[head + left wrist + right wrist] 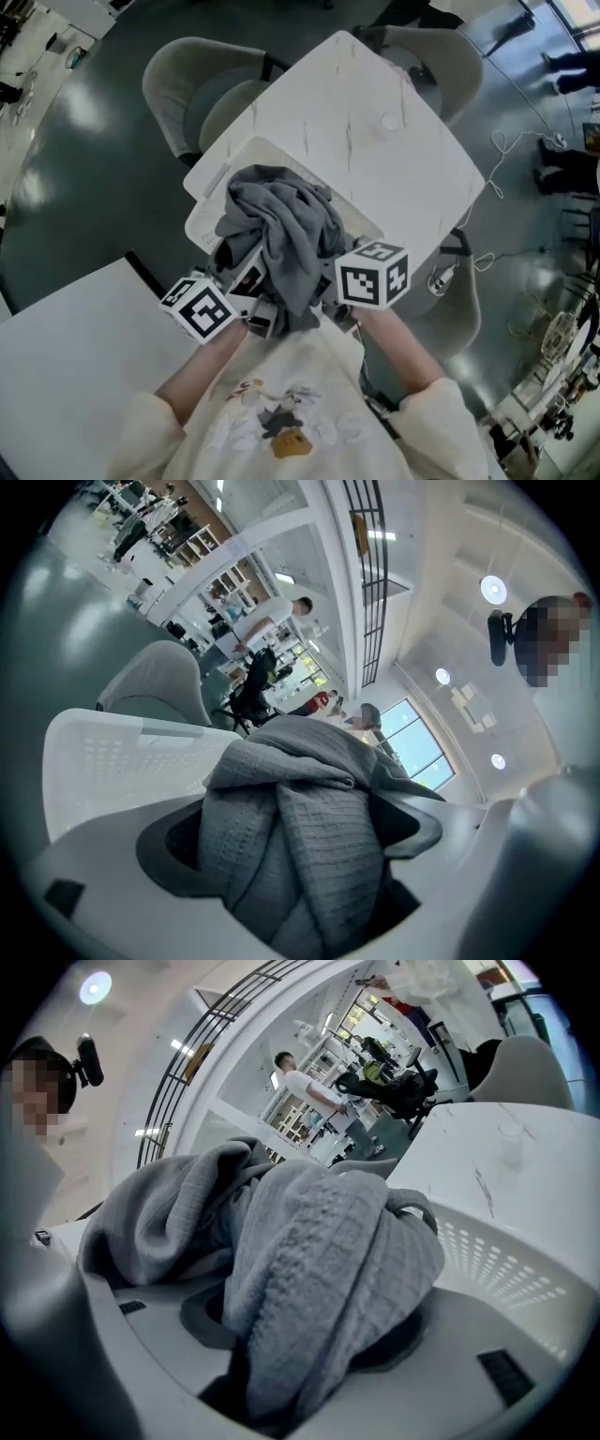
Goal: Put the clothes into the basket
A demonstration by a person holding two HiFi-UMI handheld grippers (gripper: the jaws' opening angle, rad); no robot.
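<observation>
A bunched grey garment point(281, 234) is held up over the near end of a white perforated basket point(208, 217) that stands on the white table point(375, 141). My left gripper point(246, 286) grips the cloth from the left, my right gripper point(326, 298) from the right, both close to my chest. In the left gripper view the garment point(300, 827) fills the gap between the jaws of the left gripper point(291, 855), with the basket point(122, 761) behind it. In the right gripper view the garment point(309, 1260) bulges out of the right gripper point(309, 1335), beside the basket wall point(506, 1260).
Pale chairs point(187, 84) point(427, 56) stand at the table's far sides. A second white table point(75, 356) lies at my lower left. Cables point(511, 150) trail on the dark floor to the right. People and furniture show far off in both gripper views.
</observation>
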